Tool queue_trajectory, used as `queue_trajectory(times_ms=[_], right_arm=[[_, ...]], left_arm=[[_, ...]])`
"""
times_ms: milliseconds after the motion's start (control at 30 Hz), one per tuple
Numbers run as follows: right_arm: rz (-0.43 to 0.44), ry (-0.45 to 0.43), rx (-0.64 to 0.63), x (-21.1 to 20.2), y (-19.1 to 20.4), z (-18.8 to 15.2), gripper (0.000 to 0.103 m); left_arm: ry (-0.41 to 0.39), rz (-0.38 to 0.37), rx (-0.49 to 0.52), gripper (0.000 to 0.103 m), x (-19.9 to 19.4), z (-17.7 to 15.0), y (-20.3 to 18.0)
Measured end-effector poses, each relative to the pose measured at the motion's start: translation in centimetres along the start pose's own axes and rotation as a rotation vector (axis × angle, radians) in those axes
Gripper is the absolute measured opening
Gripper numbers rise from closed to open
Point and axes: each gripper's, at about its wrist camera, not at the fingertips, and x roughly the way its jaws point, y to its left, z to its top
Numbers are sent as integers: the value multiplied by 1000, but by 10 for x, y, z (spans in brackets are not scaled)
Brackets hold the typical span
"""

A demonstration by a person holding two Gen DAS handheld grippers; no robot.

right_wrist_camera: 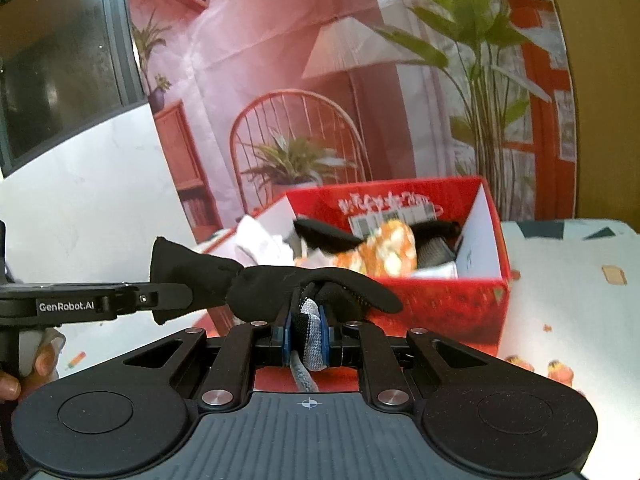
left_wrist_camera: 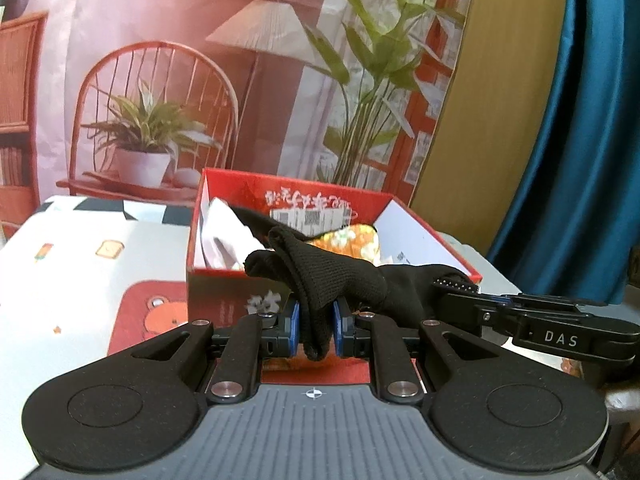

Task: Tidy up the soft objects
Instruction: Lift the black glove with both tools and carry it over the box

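Both grippers' jaws pinching black sock (left_wrist_camera: 320,280)

backdrop (left_wrist_camera: 160,60): printed room scene | curtain (left_wrist_camera: 580,120): blue | tablecloth (left_wrist_camera: 80,272): cartoon-patterned

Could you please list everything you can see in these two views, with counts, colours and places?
sock: one, black with grey end, stretched between both grippers, before the box
box: one, red, open, on the table
orange cloth: one, floral, inside box
white cloth: one, inside box, left
tablecloth: one, white, cartoon prints
backdrop: one, printed room scene
curtain: one, blue, right
left gripper: black, jaws shut on sock
right gripper: black, jaws shut on sock
hand: one, holding the left gripper's handle
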Motion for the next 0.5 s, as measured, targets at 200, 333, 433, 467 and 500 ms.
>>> queue_trajectory(times_ms=[200, 333, 433, 467, 500], right_arm=[[8, -36, -21, -4, 5, 22, 13], [9, -61, -47, -2, 6, 40, 13], [10, -77, -56, 3, 4, 60, 13], [12, -77, -57, 6, 3, 66, 13], [14, -74, -58, 10, 2, 74, 13]], left_arm=[[-35, -6, 24, 17, -4, 22, -2], [-66, -10, 38, 17, -3, 43, -3], [-90, -14, 50, 17, 4, 61, -5], [-96, -14, 57, 17, 8, 68, -5], [-98, -14, 64, 17, 13, 75, -4]])
